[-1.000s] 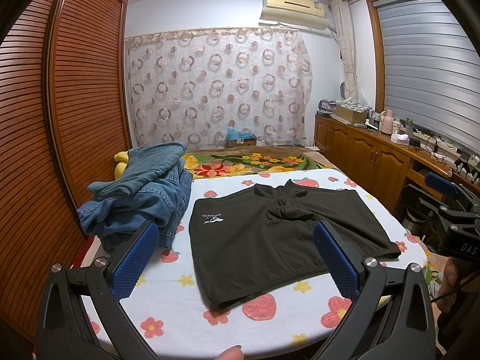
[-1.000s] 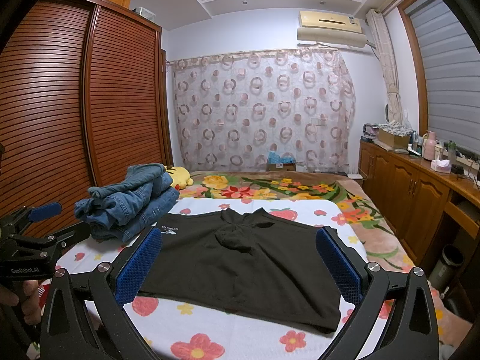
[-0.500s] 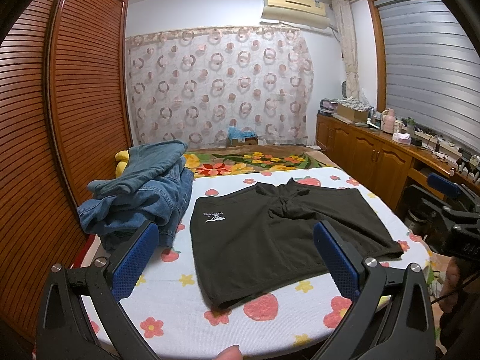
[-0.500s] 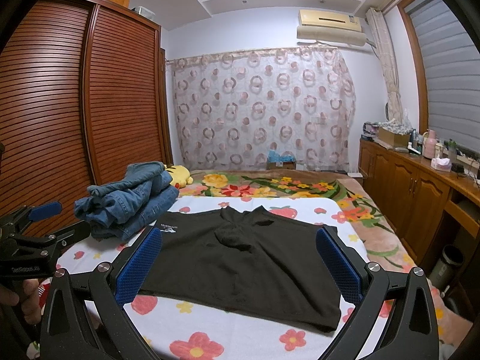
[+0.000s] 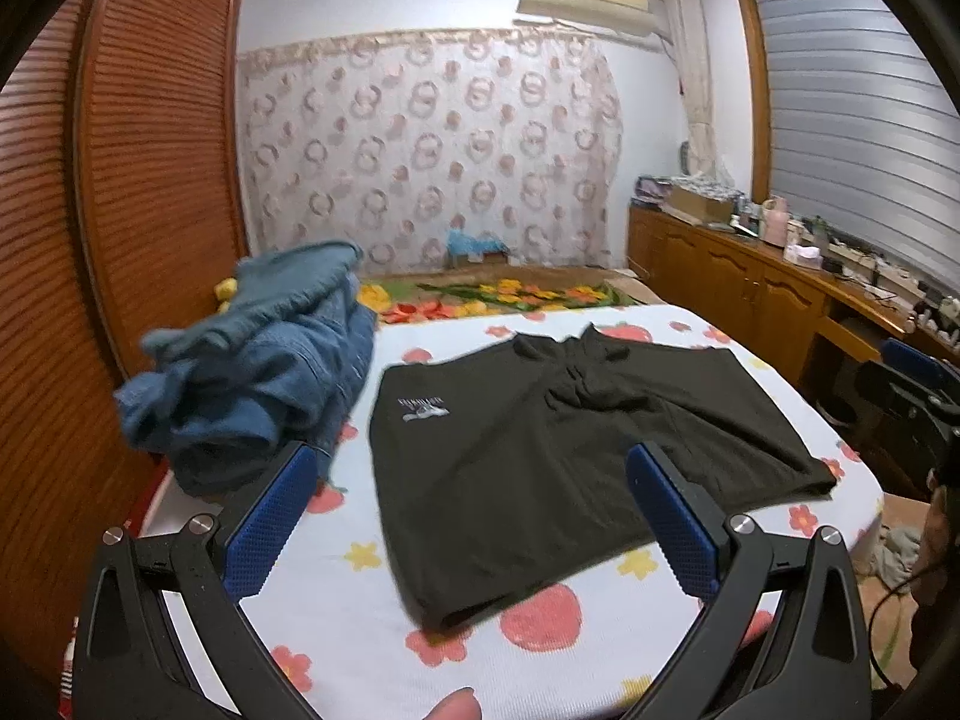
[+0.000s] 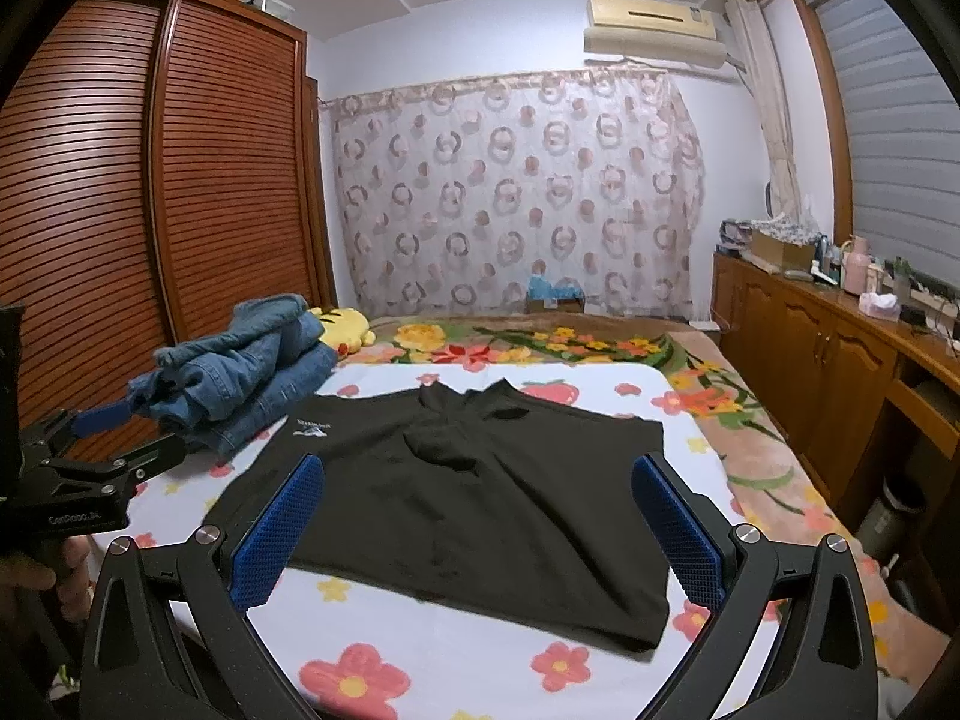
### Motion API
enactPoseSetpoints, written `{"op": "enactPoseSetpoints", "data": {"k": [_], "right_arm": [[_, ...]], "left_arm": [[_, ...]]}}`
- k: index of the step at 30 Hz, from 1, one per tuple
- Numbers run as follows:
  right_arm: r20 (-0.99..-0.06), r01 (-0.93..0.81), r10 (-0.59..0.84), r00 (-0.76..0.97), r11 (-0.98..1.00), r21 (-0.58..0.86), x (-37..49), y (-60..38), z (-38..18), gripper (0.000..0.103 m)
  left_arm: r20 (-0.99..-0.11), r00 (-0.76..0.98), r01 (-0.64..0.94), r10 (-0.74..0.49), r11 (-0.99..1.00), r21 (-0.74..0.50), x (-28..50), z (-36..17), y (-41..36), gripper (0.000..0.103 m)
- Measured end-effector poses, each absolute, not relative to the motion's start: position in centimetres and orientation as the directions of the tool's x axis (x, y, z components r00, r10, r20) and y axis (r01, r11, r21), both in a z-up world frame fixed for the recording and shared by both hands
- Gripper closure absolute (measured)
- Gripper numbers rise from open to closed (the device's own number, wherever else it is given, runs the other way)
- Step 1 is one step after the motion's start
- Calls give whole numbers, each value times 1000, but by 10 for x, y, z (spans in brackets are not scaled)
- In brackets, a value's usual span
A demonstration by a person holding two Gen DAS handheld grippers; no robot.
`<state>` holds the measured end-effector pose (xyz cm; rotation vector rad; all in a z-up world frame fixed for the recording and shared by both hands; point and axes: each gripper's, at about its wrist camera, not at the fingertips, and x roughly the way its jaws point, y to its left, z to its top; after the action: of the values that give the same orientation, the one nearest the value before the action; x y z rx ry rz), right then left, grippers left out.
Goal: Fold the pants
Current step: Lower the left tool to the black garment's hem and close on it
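Dark olive shorts (image 5: 540, 450) lie spread flat on the flowered white sheet (image 5: 540, 648), with a small white logo near the far left corner and a bunched fold at the far middle. They also show in the right wrist view (image 6: 456, 492). My left gripper (image 5: 471, 516) is open and empty, above the near left edge of the shorts. My right gripper (image 6: 474, 525) is open and empty, above their near edge. The left gripper also shows at the left edge of the right wrist view (image 6: 78, 468).
A pile of blue jeans (image 5: 258, 360) lies left of the shorts, also in the right wrist view (image 6: 240, 366), with a yellow plush toy (image 6: 345, 327) behind. A slatted wooden wardrobe (image 6: 150, 210) stands left. A wooden cabinet (image 6: 840, 360) with clutter runs along the right.
Both grippers have moved slightly closer to the bed. The shorts and jeans have not moved. Both grippers stay open.
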<state>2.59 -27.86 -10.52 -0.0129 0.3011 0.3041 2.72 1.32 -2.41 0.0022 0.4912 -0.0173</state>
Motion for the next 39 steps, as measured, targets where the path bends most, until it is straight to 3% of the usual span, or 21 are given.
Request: {"op": "enactPoseSetpoints", "data": {"k": [18, 25, 30, 35, 39], "right_arm": [[-421, -227, 211, 882, 974, 14, 47, -295, -122, 8], [-486, -202, 181, 855, 979, 11, 54, -292, -125, 9], [-517, -205, 188, 835, 978, 26, 58, -286, -117, 9], [-519, -236, 221, 826, 971, 37, 63, -282, -108, 9], [-528, -252, 235, 816, 967, 41, 64, -282, -111, 9]], "left_arm": [[-605, 794, 36, -60, 998, -52, 40, -89, 51, 0], [-644, 761, 34, -76, 996, -78, 44, -108, 60, 8], [-667, 737, 45, -106, 993, -108, 46, -117, 64, 22], [-686, 715, 65, -132, 990, -122, 47, -126, 61, 43], [-686, 717, 79, -122, 992, -95, 45, -127, 54, 50]]}}
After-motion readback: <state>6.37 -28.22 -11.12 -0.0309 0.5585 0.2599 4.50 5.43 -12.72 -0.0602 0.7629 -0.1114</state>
